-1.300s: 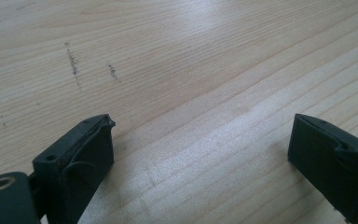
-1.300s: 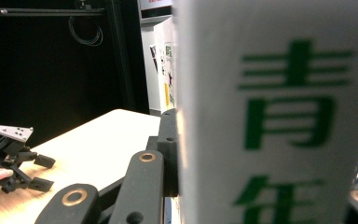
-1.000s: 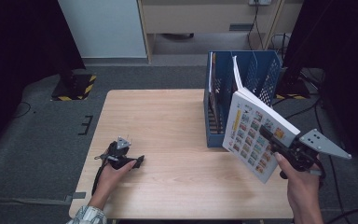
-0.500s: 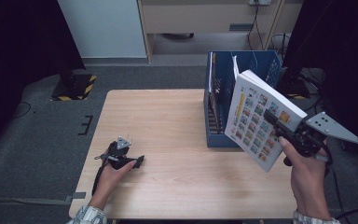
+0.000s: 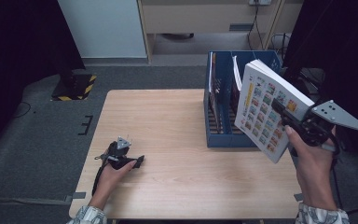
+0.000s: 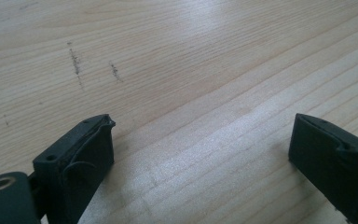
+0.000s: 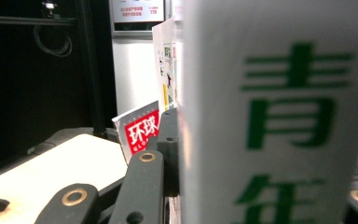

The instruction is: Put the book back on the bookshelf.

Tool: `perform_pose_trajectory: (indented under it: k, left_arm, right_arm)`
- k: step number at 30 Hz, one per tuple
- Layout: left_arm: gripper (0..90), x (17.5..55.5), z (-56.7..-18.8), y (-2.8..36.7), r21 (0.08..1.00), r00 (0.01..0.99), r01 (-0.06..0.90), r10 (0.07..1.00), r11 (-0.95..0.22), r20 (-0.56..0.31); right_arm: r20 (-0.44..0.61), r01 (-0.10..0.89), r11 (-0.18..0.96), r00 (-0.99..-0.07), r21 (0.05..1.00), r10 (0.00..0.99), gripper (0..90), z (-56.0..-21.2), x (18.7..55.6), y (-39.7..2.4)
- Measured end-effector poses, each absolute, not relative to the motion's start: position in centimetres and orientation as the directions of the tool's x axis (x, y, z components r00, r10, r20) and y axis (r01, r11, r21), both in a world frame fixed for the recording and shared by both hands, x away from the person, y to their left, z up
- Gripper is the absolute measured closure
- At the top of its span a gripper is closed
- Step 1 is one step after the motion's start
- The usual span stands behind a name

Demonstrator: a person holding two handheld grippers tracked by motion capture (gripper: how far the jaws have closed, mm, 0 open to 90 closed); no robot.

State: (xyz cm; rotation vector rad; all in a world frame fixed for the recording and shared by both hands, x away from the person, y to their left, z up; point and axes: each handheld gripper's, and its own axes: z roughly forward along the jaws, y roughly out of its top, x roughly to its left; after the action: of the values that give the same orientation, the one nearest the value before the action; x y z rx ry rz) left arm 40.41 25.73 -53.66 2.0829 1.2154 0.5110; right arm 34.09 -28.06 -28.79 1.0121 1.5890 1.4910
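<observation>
The right gripper (image 5: 283, 119) is clamped on a thick white book (image 5: 266, 110), its jaws pressed against the two faces near the book's lower right corner, so that the book stands tilted in the air ahead of and above the hand. In the right gripper view one black jaw lies flat against the left face of the book (image 7: 279, 112), whose white spine with large green characters sits directly in front of the camera. The cover turned toward the person carries a grid of small coloured pictures. Just beyond the gripper, on the far side of the held book, stands a blue file rack (image 5: 219, 100) at the right edge of the table (image 5: 168, 121); the book hangs above and partly in front of it, and I cannot tell whether the two touch. Thin magazines (image 5: 235, 72) stand upright in the rack's slots, one with a red label (image 7: 142, 130) seen just past the jaw. Well apart from all this, the left gripper (image 5: 139, 162) rests low on the near left part of the table under the person's left hand (image 5: 114, 170). Its jaws stand wide with only bare wood (image 6: 191, 93) between and ahead of them.
</observation>
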Motion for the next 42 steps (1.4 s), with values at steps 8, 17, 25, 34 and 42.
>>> perform_pose_trajectory:
  k: [8, 17, 25, 34, 42]
  left_arm:
    - [5.6, 40.4, -53.7, 25.7, 0.711, 0.491, 0.612, 0.871, -0.347, 0.003]
    - [5.6, 40.4, -53.7, 25.7, 0.711, 0.491, 0.612, 0.871, -0.347, 0.003]
    - [5.6, 40.4, -53.7, 25.7, 0.711, 0.490, 0.612, 0.872, -0.347, 0.003]
    - [5.6, 40.4, -53.7, 25.7, 0.711, 0.490, 0.612, 0.872, -0.347, 0.004]
    - [5.6, 40.4, -53.7, 25.7, 0.711, 0.488, 0.612, 0.873, -0.346, 0.004]
  right_arm:
    - [0.017, 0.075, 0.015, -0.405, 0.997, 0.914, 73.6, -28.9, 34.1, -28.8]
    - [0.024, 0.084, 0.006, -0.352, 0.996, 0.936, 73.6, -29.3, 35.0, -29.6]
    - [0.024, 0.092, 0.001, -0.269, 0.996, 0.963, 73.6, -29.8, 36.2, -30.2]
    - [0.015, 0.085, 0.003, -0.215, 0.996, 0.977, 73.6, -29.2, 38.1, -30.5]
    - [0.033, 0.086, -0.019, -0.158, 0.996, 0.987, 73.6, -28.6, 40.9, -30.4]
